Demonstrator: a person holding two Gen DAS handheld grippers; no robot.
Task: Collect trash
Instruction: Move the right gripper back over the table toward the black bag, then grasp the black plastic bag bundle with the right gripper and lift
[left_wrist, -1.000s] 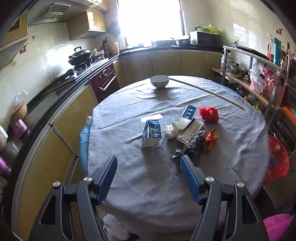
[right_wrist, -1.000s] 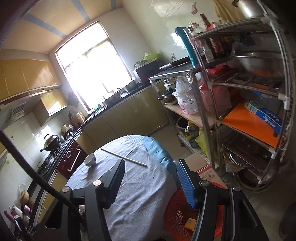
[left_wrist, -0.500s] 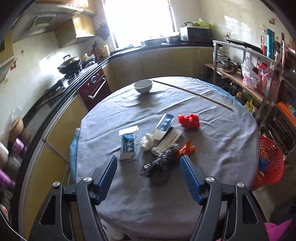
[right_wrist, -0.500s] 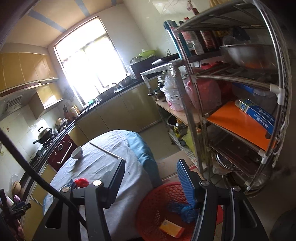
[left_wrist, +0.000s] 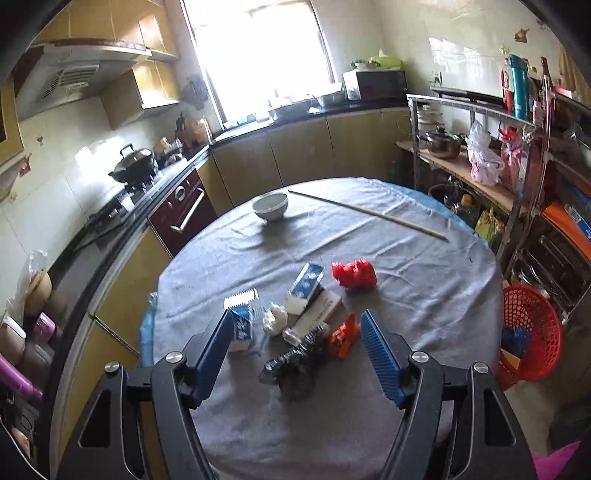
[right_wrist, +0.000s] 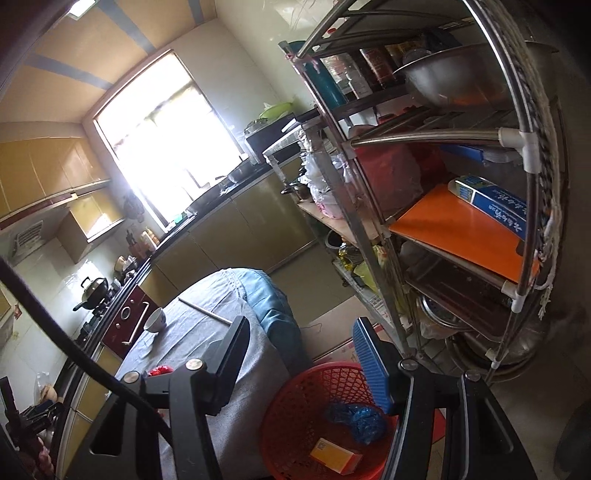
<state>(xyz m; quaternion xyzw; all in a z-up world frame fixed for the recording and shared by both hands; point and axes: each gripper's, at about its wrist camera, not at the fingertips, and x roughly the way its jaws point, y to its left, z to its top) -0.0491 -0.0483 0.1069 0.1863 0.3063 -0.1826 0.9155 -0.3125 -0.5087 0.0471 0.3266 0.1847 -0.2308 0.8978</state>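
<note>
Seven scraps lie mid-table (left_wrist: 424, 295), among them two cartons (left_wrist: 242, 329) and a red wrapper (left_wrist: 354, 274). The basket (right_wrist: 295, 398) holds a blue bag (right_wrist: 356, 419) and yellow box (right_wrist: 334, 458). Left gripper (left_wrist: 295, 332) and right gripper (right_wrist: 299, 345) gape, empty

The near edge of the round grey-clothed table (left_wrist: 280, 435) lay bare. Toward its middle, a crumpled black plastic bag (left_wrist: 295, 363), an orange wrapper (left_wrist: 343, 334) and a blue-and-white carton (left_wrist: 242, 328) crowded together, blocking passage.
</note>
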